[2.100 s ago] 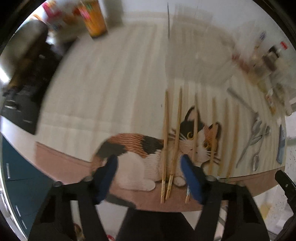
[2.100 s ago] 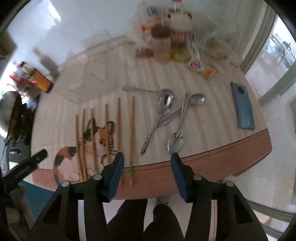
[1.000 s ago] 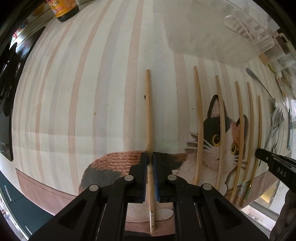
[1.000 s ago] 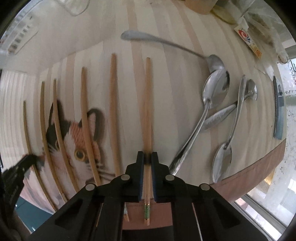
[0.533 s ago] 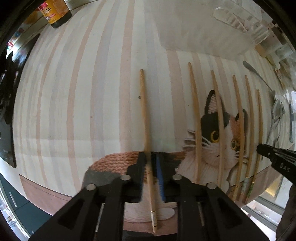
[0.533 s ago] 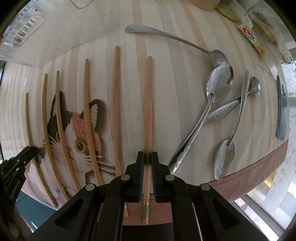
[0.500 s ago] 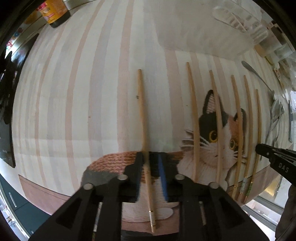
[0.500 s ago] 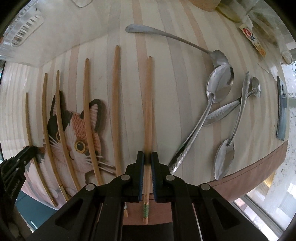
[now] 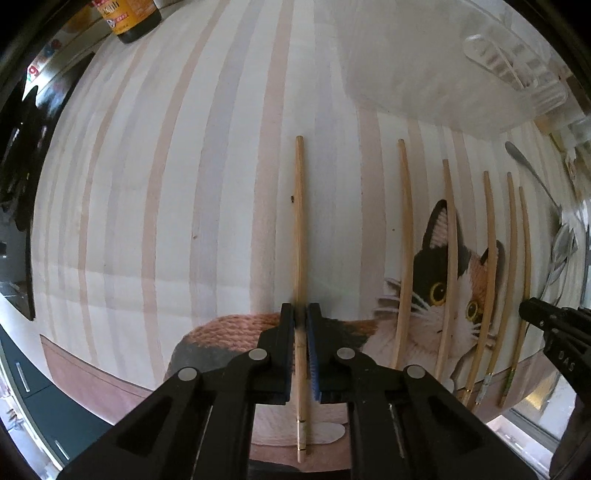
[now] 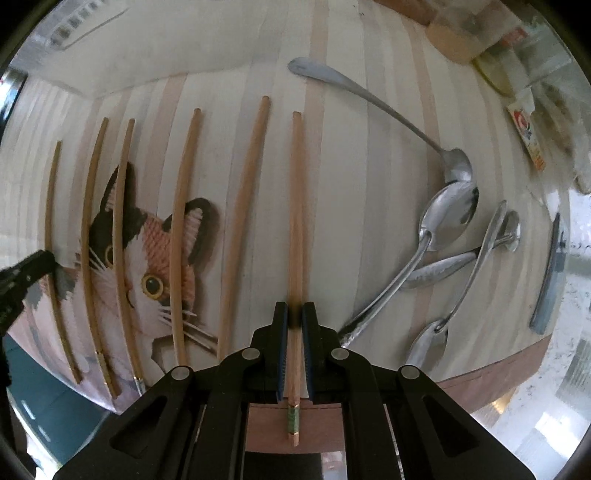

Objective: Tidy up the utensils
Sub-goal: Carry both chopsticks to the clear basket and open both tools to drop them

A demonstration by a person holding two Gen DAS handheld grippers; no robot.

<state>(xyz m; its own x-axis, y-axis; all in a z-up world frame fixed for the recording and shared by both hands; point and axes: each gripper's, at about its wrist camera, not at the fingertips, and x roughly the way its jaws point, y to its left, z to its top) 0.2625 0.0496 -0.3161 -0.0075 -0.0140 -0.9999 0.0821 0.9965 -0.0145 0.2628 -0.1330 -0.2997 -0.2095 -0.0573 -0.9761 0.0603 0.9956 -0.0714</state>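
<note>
Now the left tool (image 9: 302,325) is closing again on the pale wooden chopstick (image 9: 299,229), after loosening half a second ago, set apart left of the row on the striped cat-print table (image 9: 147,184); the right tool (image 10: 294,321) stays clenched on its green-banded wooden chopstick (image 10: 296,206), beside the steel spoons (image 10: 439,229).

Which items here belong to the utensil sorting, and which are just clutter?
Job:
- chopstick that the left gripper is closing on
- green-banded chopstick in the shut right gripper
- five loose chopsticks
- spoons

Lying about:
- sauce bottle
- phone
- clear plastic tray
- packets
</note>
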